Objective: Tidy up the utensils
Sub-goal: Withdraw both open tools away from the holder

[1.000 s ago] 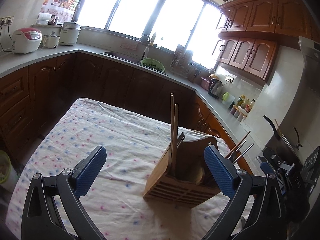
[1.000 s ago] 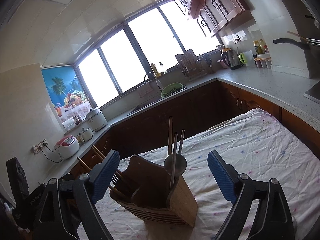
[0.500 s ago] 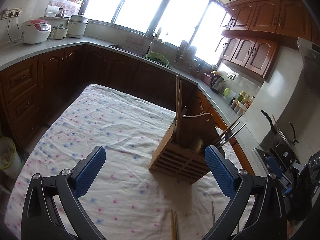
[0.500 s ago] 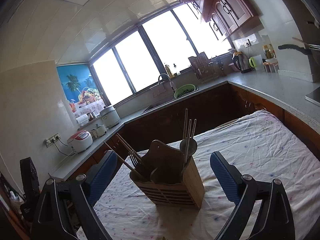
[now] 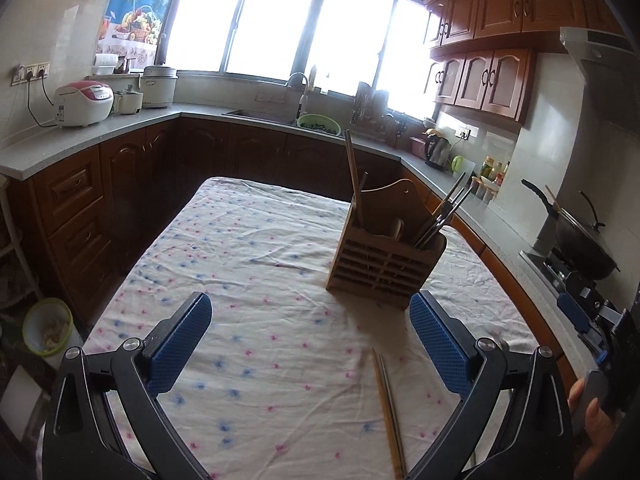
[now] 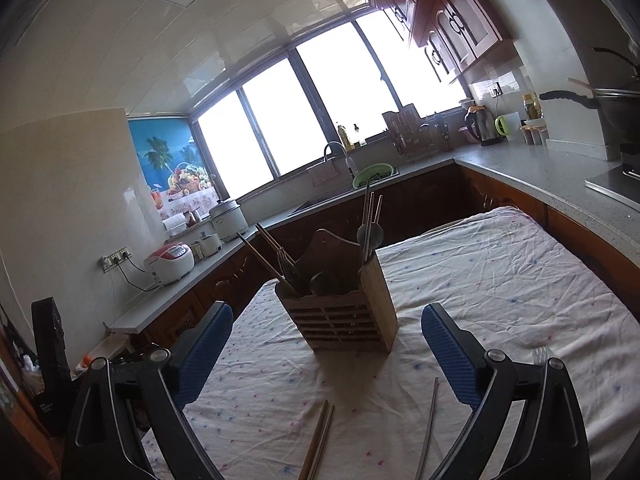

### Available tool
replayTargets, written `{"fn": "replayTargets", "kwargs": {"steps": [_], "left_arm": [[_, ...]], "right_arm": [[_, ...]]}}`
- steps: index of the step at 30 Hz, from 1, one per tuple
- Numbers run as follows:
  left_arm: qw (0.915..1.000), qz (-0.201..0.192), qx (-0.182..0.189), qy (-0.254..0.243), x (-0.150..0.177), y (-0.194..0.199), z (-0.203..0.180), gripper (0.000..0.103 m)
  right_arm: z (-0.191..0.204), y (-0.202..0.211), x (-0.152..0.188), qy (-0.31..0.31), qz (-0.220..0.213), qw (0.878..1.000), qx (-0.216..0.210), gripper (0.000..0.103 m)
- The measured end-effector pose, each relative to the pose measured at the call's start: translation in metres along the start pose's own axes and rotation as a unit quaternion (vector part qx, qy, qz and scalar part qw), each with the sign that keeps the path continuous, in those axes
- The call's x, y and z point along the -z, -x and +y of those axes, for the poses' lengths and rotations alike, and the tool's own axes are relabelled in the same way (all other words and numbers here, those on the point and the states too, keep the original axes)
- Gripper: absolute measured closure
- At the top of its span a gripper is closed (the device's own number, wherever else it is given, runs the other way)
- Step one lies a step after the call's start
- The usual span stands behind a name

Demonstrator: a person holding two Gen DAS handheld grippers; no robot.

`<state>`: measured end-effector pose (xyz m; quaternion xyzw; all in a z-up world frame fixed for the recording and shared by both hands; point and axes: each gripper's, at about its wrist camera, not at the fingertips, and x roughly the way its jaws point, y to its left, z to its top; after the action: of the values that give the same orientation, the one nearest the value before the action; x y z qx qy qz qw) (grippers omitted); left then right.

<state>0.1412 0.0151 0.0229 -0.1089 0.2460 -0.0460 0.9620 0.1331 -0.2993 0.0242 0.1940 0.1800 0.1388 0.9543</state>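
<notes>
Left gripper (image 5: 310,344): your jaws stand wide apart, empty.
Right gripper (image 6: 328,354): likewise spread, nothing held.
Loose chopsticks (image 5: 388,408): flat on the cloth just ahead, between your pads; come down low and pinch mid-length.
Utensil holder (image 5: 386,258): upright beyond them, already crowded; aim for a free slot.
Metal chopstick (image 6: 430,420): beside your right finger; don't nudge it.
Tablecloth (image 5: 248,248): wrinkled, may snag.

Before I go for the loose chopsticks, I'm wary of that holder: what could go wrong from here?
1. The chopsticks lie flat and close together on the wrinkled tablecloth, so a tool may pinch cloth or take only one.
2. The wooden holder already has long utensils leaning out; bumping them while inserting could tip it.
3. A thin metal piece lies near the right tool and could get swept aside.
</notes>
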Motion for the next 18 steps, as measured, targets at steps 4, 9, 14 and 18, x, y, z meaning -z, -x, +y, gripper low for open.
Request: {"fn": "replayTargets", "kwargs": {"steps": [4,9,14,18], "left_arm": [[0.9996,-0.014,-0.025,-0.006,0.018,0.016,-0.001,0.000],[0.9974,-0.037,-0.040,-0.048,0.034,0.036,-0.013,0.000],[0.9946,-0.072,-0.035,-0.066,0.031,0.060,-0.024,0.000],[0.9904,-0.104,-0.050,-0.076,0.047,0.072,-0.032,0.000]], "right_arm": [[0.006,0.020,0.011,0.022,-0.007,1.000,0.008,0.006],[0.016,0.044,0.027,0.068,-0.018,0.997,0.030,0.005],[0.029,0.066,0.017,0.108,-0.031,0.993,0.044,0.002],[0.036,0.083,0.021,0.120,-0.054,0.990,0.048,0.000]]}}
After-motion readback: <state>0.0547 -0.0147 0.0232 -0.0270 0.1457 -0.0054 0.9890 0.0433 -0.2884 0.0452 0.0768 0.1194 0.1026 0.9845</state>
